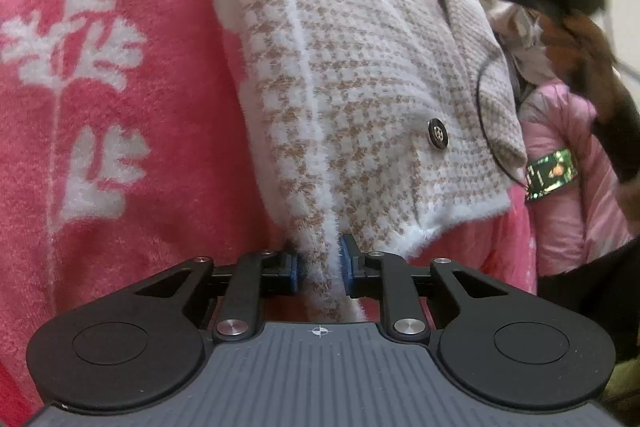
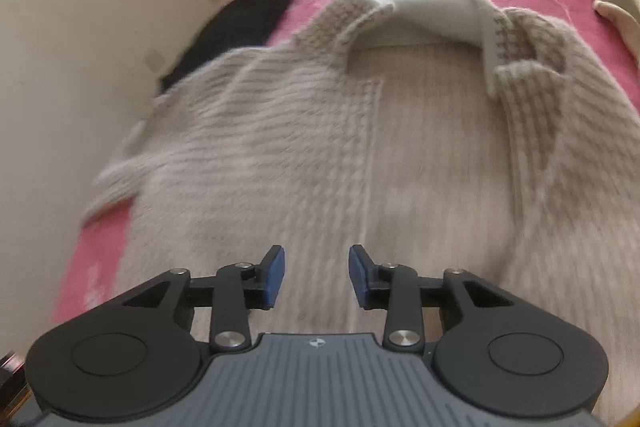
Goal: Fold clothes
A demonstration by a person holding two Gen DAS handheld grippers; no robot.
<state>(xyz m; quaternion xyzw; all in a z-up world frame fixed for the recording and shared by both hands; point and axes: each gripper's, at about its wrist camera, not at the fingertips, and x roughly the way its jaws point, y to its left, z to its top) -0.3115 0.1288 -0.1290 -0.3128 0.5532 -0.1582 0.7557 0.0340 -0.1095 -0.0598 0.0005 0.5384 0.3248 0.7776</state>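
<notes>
Left tool [image 1: 320, 269] is pinched on the hem strip of the houndstooth cardigan [image 1: 352, 75], which lies on the pink blanket [image 1: 120, 147] on the bed. Right tool [image 2: 316, 277] hovers over the chest w/ pads apart, holding nothing. Cardigan runs lengthwise hem-to-collar [image 2: 420, 7], collar pointing away. Judgement: keep hem taut, lift evenly, avoid bunching at the buttons [image 1: 438, 135].

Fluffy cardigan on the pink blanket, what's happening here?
A person with two handheld grippers is folding a fluffy beige-and-white houndstooth cardigan spread on a pink floral blanket. The left gripper is clamped on a strip of the cardigan's hem edge. The right gripper is open and empty, hovering above the garment's middle, facing its collar. That view is motion-blurred. No fold is visible yet.
</notes>
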